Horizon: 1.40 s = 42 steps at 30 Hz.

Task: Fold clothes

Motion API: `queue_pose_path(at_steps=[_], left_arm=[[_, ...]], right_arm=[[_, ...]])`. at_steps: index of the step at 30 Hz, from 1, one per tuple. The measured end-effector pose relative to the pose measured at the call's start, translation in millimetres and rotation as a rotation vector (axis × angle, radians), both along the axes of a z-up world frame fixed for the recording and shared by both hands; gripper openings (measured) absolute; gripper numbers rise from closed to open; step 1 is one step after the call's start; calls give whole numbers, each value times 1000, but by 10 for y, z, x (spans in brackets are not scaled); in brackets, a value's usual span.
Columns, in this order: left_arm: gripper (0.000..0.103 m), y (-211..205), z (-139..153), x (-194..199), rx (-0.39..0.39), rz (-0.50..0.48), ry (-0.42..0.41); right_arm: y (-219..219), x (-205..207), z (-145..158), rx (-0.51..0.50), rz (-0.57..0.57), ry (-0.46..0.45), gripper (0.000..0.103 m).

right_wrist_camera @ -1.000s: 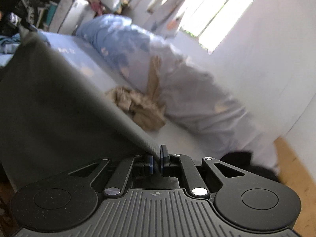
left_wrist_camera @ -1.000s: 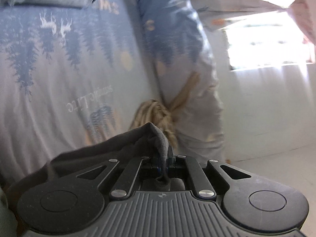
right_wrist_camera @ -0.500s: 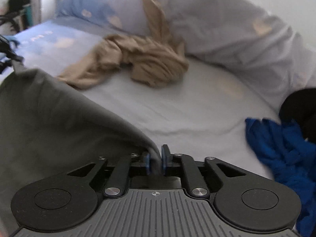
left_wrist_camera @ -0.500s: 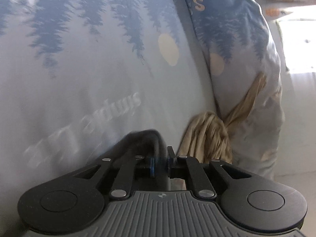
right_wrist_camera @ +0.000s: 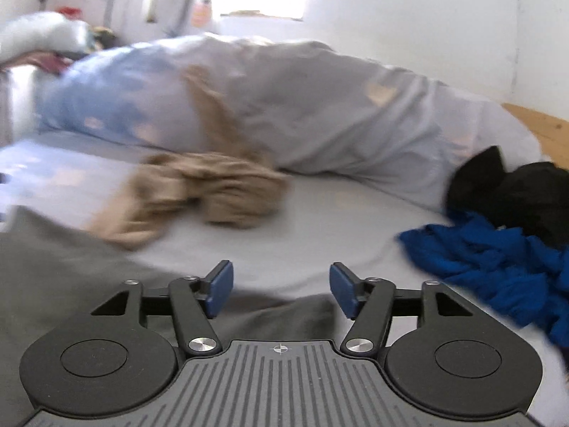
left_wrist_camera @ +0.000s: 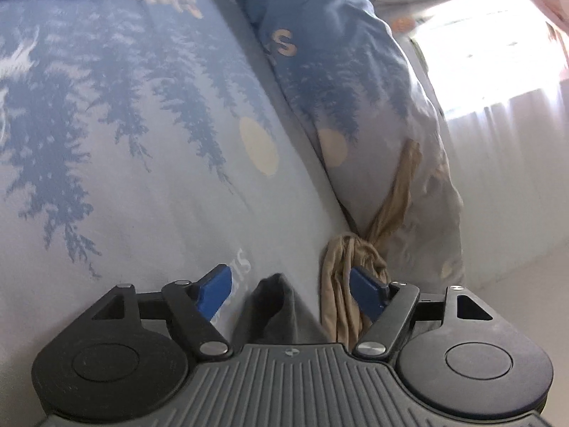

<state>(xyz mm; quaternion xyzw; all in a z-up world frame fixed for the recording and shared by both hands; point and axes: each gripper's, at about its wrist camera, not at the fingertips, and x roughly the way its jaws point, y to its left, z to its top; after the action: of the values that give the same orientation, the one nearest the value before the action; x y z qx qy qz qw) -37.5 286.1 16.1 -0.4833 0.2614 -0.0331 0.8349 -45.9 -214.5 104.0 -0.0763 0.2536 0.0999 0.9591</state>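
Left wrist view
Left gripper (left_wrist_camera: 290, 290): jaws have just been opening and stand wide apart; the blue pads (left_wrist_camera: 213, 293) touch nothing.
Grey garment (left_wrist_camera: 272, 311): a raised corner of it pokes up between the spread jaws at 6 o'clock, clear of both pads, resting on the bed.
Bed sheet (left_wrist_camera: 142, 124): pale blue with a darker tree print and cream dots, filling the frame from 8 to 12 o'clock.
Duvet (left_wrist_camera: 341, 82): bunched roll in the same print, running from 12 down to 4 o'clock along the sheet's edge.
Tan garment (left_wrist_camera: 341, 295): crumpled at 5 o'clock, behind the right-hand pad, one strip climbing up the duvet.
Window (left_wrist_camera: 490, 57): bright, at 2 o'clock.

Right wrist view
Right gripper (right_wrist_camera: 281, 290): jaws have just been opening and are parted; its pads (right_wrist_camera: 220, 288) hold nothing.
Grey garment (right_wrist_camera: 53, 277): spread flat on the bed from 9 to 6 o'clock, its edge passing under the gripper and lying low between the jaws, free of the pads.
Tan garment (right_wrist_camera: 220, 192): blurred heap near the centre, just beyond the grey cloth's far edge.
Blue garment (right_wrist_camera: 498, 259): rumpled at 3 to 4 o'clock, well apart from the grey one.
Black garment (right_wrist_camera: 515, 192): at 3 o'clock, touching the blue one's far side.
Duvet (right_wrist_camera: 320, 106): long pale roll across the back, 10 to 2 o'clock.
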Motion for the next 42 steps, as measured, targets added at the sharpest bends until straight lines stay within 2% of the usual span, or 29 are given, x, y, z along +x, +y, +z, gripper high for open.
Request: queue_pose_path(at_steps=[4,7,10,12,16,22,24,27,30,32,36,37,39,40,41,42], left_arm=[[82,-189,250,35,325,-95,71],[82,-276,335,-39,449,-128,67],[82,-200,329,-95,415,-125,57],[82,-107,327,-90,398,-109,61],[82,92,295,-59,343,-87,61],[83,168,269,-22,291,-115,58],[88,150,269,-1,283,-135,55],[90,107,259,41,281,-173,58],[90,71,242,84,285,-197,66],[90,69,220,106,293,-191,87],[90,102,173,144,299,-176,123],[90,108,163,152,296,-173,128],[90,102,151,165,291,-177,131],[90,91,149,173,293,-183,133],[90,78,145,183,295,-193,134],[90,64,140,193,298,-203,137]], right_arm=[[672,-642,-37,74,78,32,77],[1325,-1083,-138,56,183,44,80],[1940,-1430,-222,31,302,63,87],[2349,-1648,-291,-11,391,58,87],[2929,-1985,-415,-139,528,7,91],[3295,-2185,-545,-251,585,6,92],[3354,-2195,-608,-292,581,13,92],[3389,-2183,-601,-288,582,26,92],[3370,-2131,-558,-240,574,48,88],[3283,-2086,-515,-196,562,60,60],[3165,-1988,-490,-141,551,113,57],[3157,-1988,-491,-136,558,118,54],[3136,-1990,-485,-121,568,128,44],[3122,-1991,-479,-111,571,132,36],[3102,-1974,-477,-99,565,137,24],[3067,-1929,-471,-80,552,145,19]])
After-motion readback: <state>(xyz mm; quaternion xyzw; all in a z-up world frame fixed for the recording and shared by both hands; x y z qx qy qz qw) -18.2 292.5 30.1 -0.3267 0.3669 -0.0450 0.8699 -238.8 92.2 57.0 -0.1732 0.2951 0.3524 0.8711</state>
